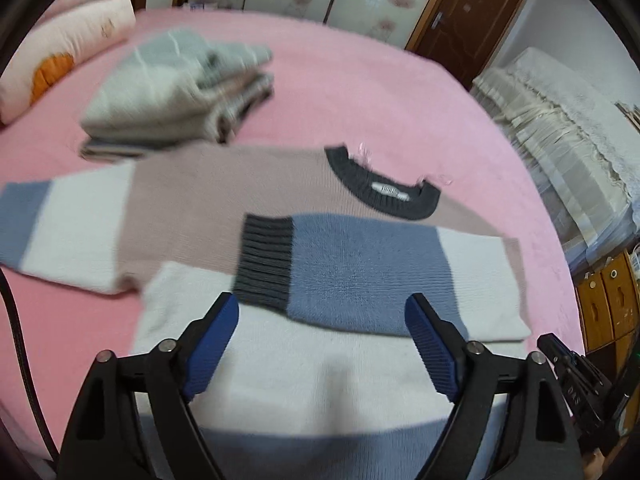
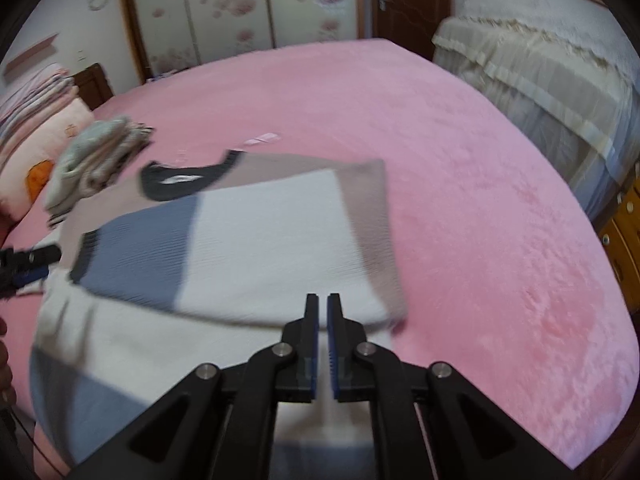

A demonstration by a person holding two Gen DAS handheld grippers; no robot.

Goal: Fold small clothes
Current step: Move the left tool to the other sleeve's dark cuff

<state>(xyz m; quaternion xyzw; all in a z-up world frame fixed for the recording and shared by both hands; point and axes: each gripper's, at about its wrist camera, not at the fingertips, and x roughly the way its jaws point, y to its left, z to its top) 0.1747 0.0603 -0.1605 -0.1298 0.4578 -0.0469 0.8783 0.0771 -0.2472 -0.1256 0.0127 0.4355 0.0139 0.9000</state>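
Note:
A small colour-block sweater in beige, white and blue lies flat on the pink bed, dark collar away from me. Its right sleeve with a dark cuff is folded across the body; the left sleeve lies spread out. My left gripper is open just above the sweater's white band, empty. In the right wrist view the sweater lies ahead and to the left. My right gripper has its jaws nearly together, over the sweater's right edge, with nothing seen between them.
A stack of folded clothes sits behind the sweater on the pink bed. Pillows lie at the far left. A second bed with a lace cover stands to the right. Wooden drawers are at the right.

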